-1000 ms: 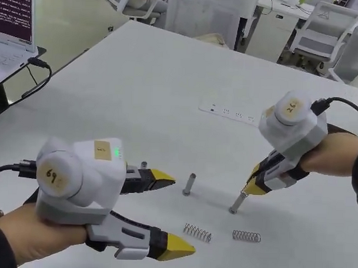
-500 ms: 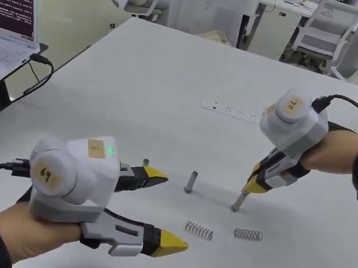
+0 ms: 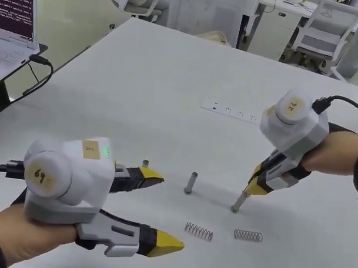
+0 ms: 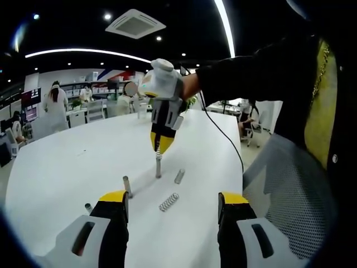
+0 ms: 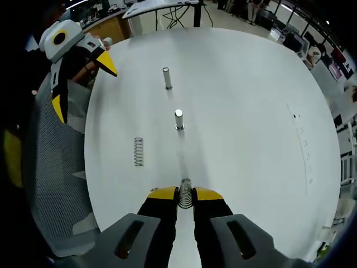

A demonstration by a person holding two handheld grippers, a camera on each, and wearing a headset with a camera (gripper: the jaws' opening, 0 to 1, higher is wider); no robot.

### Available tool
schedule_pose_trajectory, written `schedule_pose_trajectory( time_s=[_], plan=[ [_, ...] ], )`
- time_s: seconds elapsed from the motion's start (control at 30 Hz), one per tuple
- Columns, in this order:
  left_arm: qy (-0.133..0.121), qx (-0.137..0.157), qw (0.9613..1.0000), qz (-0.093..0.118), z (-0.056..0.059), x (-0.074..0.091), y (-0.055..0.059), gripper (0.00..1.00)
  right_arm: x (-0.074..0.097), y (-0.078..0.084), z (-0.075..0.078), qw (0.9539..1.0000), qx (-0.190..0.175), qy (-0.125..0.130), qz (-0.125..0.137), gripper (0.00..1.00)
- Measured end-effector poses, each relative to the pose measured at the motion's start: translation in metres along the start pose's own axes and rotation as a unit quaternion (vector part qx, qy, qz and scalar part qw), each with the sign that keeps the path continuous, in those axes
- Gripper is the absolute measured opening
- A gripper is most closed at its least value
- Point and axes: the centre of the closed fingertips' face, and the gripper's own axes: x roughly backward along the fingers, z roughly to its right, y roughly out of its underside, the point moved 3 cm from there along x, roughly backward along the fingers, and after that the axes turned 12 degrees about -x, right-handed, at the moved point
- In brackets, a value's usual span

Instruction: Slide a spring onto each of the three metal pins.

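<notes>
Just under the right gripper (image 5: 184,192), jaws pinched narrow on a spring (image 5: 184,199), stands the nearest pin (image 3: 239,202), its long axis in line with the spring's. The spring's lower end seems to meet the pin top, so the feed should run straight down. The left gripper (image 3: 167,210) hangs wide open, farther off, a loose spring (image 3: 198,231) beyond its tips.

Bright ceiling strip lights (image 4: 83,51), soft shadows, warped fisheye edges

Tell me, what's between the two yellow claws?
In the head view, an upright metal pin and a loose spring lying flat sit between the open left gripper and the right gripper, which grips a second spring.
</notes>
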Motion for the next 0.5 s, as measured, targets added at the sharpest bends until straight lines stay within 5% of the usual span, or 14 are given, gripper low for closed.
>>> schedule_pose_trajectory(
  time_s=[0.5],
  plan=[
    [-0.008, 0.004, 1.0, -0.001, -0.001, 0.004, 0.001, 0.61, -0.018, 0.003, 0.002, 0.9999, -0.01, -0.005, 0.003, 0.08]
  ],
)
